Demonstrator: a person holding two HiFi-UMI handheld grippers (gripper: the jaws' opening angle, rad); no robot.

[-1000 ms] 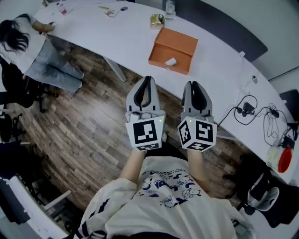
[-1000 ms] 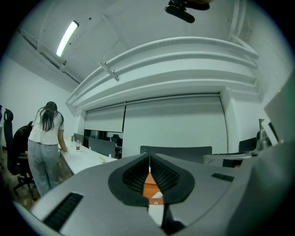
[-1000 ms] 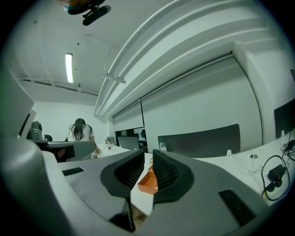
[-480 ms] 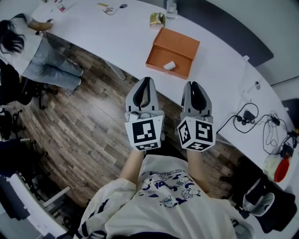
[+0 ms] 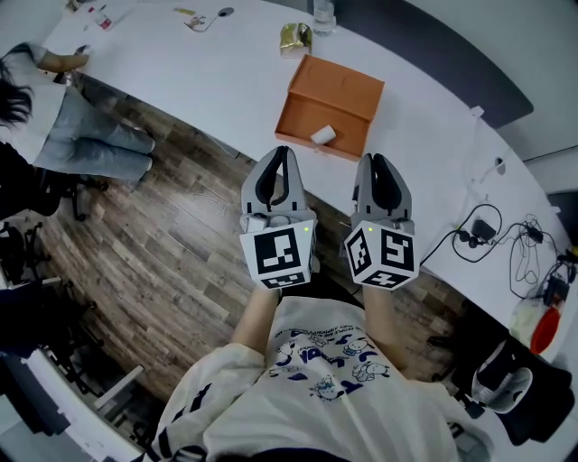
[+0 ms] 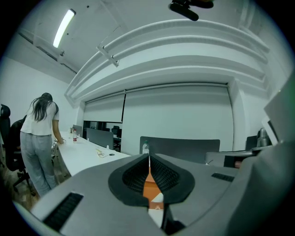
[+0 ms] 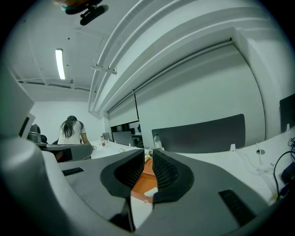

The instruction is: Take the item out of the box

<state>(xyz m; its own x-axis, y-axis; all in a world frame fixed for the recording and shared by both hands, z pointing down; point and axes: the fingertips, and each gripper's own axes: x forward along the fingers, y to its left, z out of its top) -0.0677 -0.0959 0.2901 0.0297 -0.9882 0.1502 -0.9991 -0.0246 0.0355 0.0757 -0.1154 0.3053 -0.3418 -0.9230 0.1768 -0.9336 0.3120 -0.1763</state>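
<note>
An open orange box (image 5: 341, 88) lies on the white table (image 5: 226, 77), with a small white item (image 5: 322, 135) inside near its front wall. Both grippers hover side by side over the floor, just short of the table's edge, pointing at the box. My left gripper (image 5: 282, 152) is shut and empty; in the left gripper view (image 6: 149, 159) the box (image 6: 150, 186) and the item (image 6: 157, 199) show through the jaws. My right gripper (image 5: 377, 158) also looks shut with nothing held, and the box (image 7: 142, 179) shows past its tips (image 7: 147, 154).
A gold packet (image 5: 296, 38) and a water bottle (image 5: 325, 13) stand behind the box. Cables (image 5: 488, 230) lie on the table to the right. A person (image 5: 54, 117) leans on the table's far left end. An office chair (image 5: 506, 388) stands at the lower right.
Both grippers have drawn a little nearer to the table, so the box now sits closer to their tips. The person at the left has slid toward the frame's edge.
</note>
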